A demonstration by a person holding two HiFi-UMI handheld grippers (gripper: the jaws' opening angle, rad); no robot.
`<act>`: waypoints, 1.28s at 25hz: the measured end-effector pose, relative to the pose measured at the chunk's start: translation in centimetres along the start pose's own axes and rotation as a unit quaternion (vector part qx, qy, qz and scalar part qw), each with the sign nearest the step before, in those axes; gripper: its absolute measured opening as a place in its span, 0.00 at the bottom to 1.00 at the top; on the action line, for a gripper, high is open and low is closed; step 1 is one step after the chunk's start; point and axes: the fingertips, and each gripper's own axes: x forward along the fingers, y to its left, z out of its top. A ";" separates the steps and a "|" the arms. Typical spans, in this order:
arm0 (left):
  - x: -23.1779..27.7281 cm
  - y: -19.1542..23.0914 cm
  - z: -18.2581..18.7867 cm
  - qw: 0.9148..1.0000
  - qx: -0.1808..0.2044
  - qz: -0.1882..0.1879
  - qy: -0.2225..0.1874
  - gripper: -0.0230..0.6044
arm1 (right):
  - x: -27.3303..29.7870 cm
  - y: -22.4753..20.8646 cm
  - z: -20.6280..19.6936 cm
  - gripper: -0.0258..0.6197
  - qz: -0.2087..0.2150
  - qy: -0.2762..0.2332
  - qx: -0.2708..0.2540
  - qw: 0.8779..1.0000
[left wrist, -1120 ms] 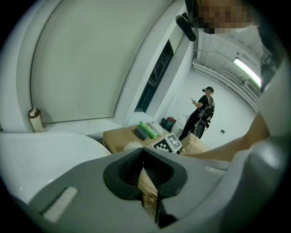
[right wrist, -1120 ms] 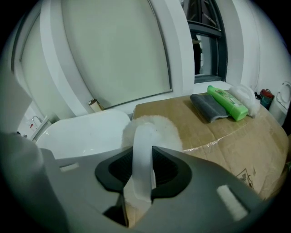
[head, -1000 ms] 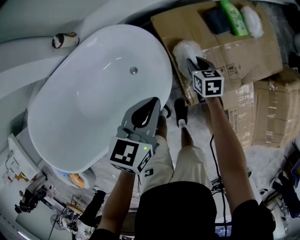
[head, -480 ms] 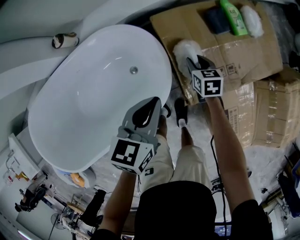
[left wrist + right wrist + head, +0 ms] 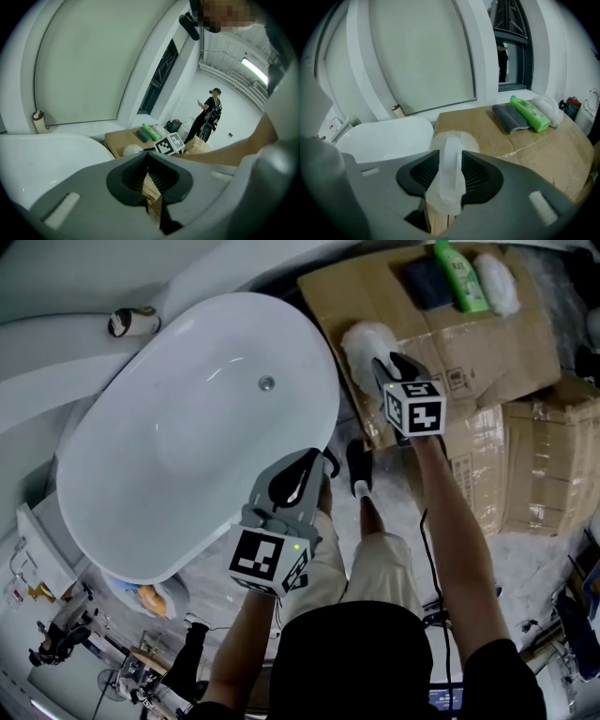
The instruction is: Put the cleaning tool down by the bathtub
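Observation:
The cleaning tool [image 5: 364, 339] is a white fluffy pad with a white handle, lying on flattened cardboard [image 5: 450, 329] just right of the white bathtub [image 5: 187, 446]. My right gripper [image 5: 392, 369] is over its handle. In the right gripper view the handle [image 5: 451, 161] stands between the jaws, which are opening, and the pad [image 5: 452, 138] rests on the cardboard [image 5: 487, 136] beside the tub [image 5: 384, 136]. My left gripper [image 5: 314, 463] hovers at the tub's near right rim, shut and empty [image 5: 147, 155].
A green bottle [image 5: 457, 277], a grey cloth [image 5: 427, 282] and a white fluffy bundle [image 5: 497, 282] lie further back on the cardboard. Stacked boxes [image 5: 544, 465] stand at the right. A roll [image 5: 131, 322] sits on the ledge behind the tub. A person [image 5: 208, 117] stands far off.
My right gripper's jaws have spread around the tool's handle, with the tool staying on the cardboard. My left gripper has drifted slightly lower and toward me.

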 end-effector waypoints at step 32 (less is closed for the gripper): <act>-9.1 -10.4 1.4 0.994 0.004 0.060 -0.091 0.03 | -19.5 8.4 1.1 0.24 0.096 -0.080 -0.082 0.989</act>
